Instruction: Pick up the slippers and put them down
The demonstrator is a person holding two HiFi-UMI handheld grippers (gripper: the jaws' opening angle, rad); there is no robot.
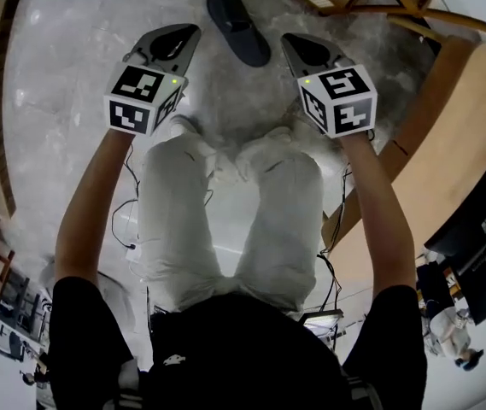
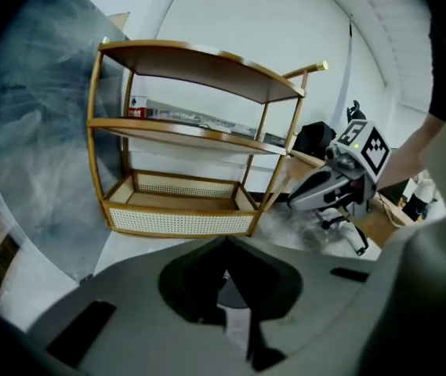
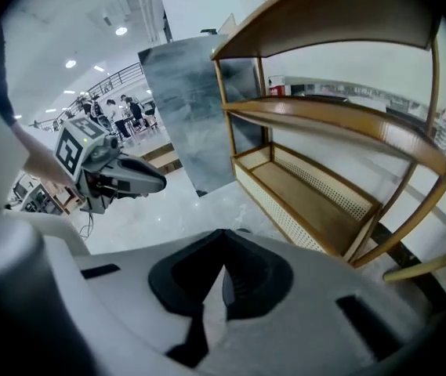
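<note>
One dark slipper [image 1: 238,26] lies on the pale marble floor, ahead of the person's feet and between the two raised grippers. My left gripper [image 1: 187,31] hangs above and to the left of it with its jaws together and nothing in them. My right gripper [image 1: 289,39] hangs to the slipper's right, also shut and empty. In the left gripper view my own jaws [image 2: 225,245] meet at the tips, and the right gripper [image 2: 297,202] shows beyond them. The right gripper view shows its jaws [image 3: 224,233] closed the same way, with the left gripper [image 3: 156,184] off to the left. I see no second slipper.
A wooden shelf rack [image 2: 183,131] with a woven-sided bottom tray stands ahead, also in the right gripper view [image 3: 324,131]. A grey marble panel [image 3: 183,108] leans beside it. A curved wooden table [image 1: 447,126] lies to the right. Cables [image 1: 127,220] trail on the floor by the person's legs.
</note>
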